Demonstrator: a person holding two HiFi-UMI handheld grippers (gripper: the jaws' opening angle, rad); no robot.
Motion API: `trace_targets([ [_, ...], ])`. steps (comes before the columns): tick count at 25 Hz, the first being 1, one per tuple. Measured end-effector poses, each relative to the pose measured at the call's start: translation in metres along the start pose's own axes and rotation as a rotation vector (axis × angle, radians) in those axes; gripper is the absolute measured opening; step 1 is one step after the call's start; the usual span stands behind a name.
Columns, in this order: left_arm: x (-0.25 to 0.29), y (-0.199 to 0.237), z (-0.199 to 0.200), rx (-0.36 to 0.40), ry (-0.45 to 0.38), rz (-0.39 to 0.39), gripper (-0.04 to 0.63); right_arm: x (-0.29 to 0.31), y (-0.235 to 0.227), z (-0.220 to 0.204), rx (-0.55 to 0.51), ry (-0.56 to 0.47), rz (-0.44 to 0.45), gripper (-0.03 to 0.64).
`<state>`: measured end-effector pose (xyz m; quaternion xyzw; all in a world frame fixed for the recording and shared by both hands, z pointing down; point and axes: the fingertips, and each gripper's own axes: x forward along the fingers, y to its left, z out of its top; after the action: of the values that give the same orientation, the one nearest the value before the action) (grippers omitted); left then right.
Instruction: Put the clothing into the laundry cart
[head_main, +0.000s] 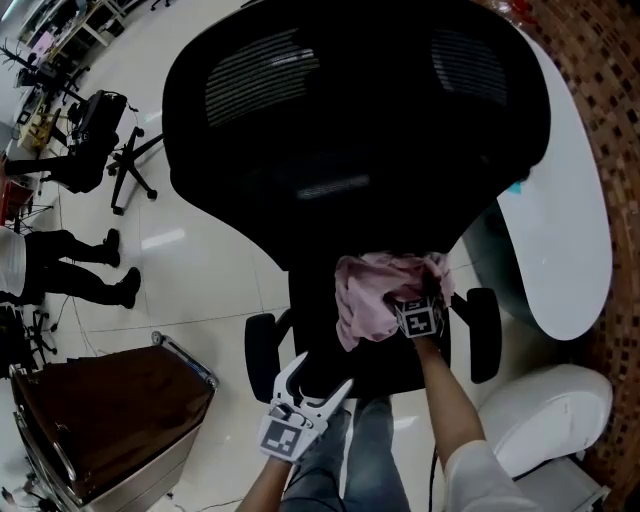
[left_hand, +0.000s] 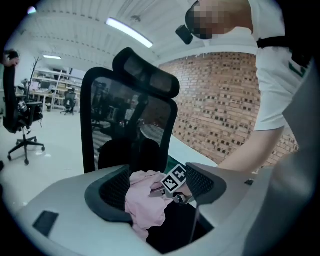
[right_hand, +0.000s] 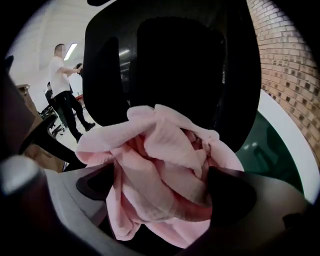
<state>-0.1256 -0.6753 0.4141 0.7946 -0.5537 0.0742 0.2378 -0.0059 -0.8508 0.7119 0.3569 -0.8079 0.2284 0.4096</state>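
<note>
A crumpled pink garment lies on the seat of a black office chair. My right gripper reaches into it from the near side, its marker cube just behind. In the right gripper view the garment bulges between the wide-spread jaws of the right gripper; the left pad stands clear of the cloth. My left gripper hovers lower, near the seat's front edge, open with nothing in it. Its own view looks over the garment. The laundry cart, brown-lined, stands at the lower left.
A white oval table curves along the right of the chair, with a white rounded seat below it. A person's legs and another black chair are at the far left. A brick wall is behind.
</note>
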Motion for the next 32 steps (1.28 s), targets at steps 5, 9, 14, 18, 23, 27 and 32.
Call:
trace_targets([
  [5,-0.002,0.008,-0.017,-0.016,0.020,0.017,0.341,0.041,-0.010,-0.011,-0.046,0.101,-0.030,0.635],
  [9,-0.005,0.019,-0.027,-0.015,0.039,0.036,0.341,0.060,-0.014,-0.002,-0.051,0.115,-0.040,0.623],
  [14,-0.005,0.029,-0.024,-0.024,0.022,0.056,0.341,0.057,-0.013,0.004,-0.045,0.169,0.001,0.460],
  [18,-0.007,0.020,-0.004,0.022,0.021,0.048,0.341,0.037,-0.001,-0.005,0.211,0.095,0.146,0.186],
  [23,-0.016,0.007,0.043,0.046,-0.046,0.034,0.341,-0.039,0.040,0.040,0.300,-0.154,0.242,0.175],
  [27,-0.050,0.003,0.081,0.032,-0.099,0.035,0.341,-0.126,0.071,0.071,0.353,-0.300,0.239,0.175],
  [32,-0.091,-0.003,0.132,0.019,-0.219,0.034,0.341,-0.249,0.080,0.127,0.378,-0.517,0.193,0.173],
])
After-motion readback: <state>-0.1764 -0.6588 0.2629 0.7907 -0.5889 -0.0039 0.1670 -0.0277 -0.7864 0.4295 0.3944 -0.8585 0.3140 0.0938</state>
